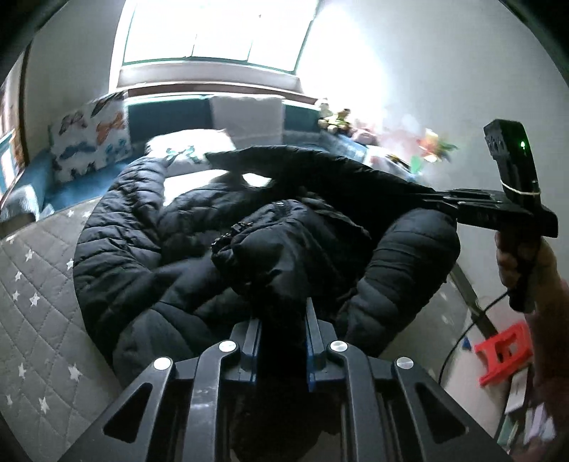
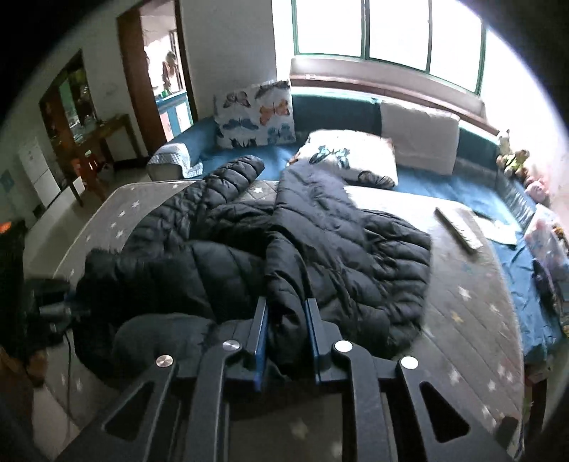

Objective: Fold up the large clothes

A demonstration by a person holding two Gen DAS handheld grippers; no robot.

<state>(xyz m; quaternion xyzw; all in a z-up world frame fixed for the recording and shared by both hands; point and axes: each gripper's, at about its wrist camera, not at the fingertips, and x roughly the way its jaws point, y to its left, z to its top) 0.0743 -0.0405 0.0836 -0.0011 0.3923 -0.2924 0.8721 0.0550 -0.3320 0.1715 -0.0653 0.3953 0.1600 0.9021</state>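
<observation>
One black puffer jacket (image 2: 320, 241) lies crumpled on a bed, spread ahead of both tongs over a grey quilted cover with white stars (image 2: 473, 312). The left tongs (image 1: 282, 312) are clenched on a bunched fold of the jacket at its near edge, the fabric pinched between the blue pads. The right tongs (image 2: 286, 309) are likewise clamped on a ridge of the jacket's hem that rises between their fingers. In the left wrist view the right tool (image 1: 498, 209) reaches in from the right, gripped by a hand (image 1: 522, 263), its tip against the jacket. Beyond the jacket, far from both tongs, a butterfly-print pillow (image 2: 256, 113) leans by the window (image 2: 387, 32). A red stool (image 1: 505, 355) stands on the floor to the right of the left tongs.
</observation>
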